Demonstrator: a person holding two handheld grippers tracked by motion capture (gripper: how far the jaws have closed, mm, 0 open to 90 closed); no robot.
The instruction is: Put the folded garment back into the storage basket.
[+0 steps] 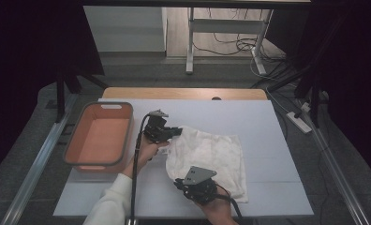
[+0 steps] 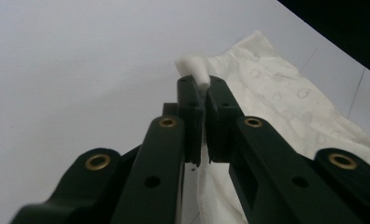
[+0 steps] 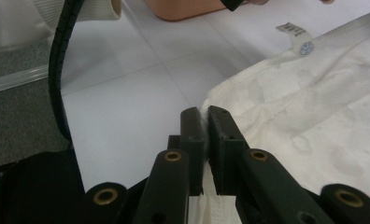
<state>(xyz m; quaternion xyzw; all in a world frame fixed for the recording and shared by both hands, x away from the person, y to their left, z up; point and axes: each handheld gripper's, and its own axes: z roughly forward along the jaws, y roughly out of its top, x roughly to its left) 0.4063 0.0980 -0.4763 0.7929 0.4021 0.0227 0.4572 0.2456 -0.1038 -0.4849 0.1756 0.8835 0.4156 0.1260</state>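
A white cloth [image 1: 211,157] lies on the pale table sheet [image 1: 268,126], partly lifted along its left side. My left gripper [image 1: 173,132] is shut on the cloth's far left corner; in the left gripper view that corner [image 2: 192,70] pokes out between the closed jaws of the left gripper [image 2: 201,86]. My right gripper [image 1: 181,183] is shut on the near left corner. In the right gripper view the cloth's edge [image 3: 267,107] runs into the pinched tips of the right gripper [image 3: 204,114], and a small label [image 3: 297,35] shows on the cloth's hem.
An orange bin [image 1: 99,136] with a grey rim stands on the table's left side. The wooden table edge [image 1: 183,93] runs along the back. Beyond it are a desk frame and cables [image 1: 230,44] on the floor.
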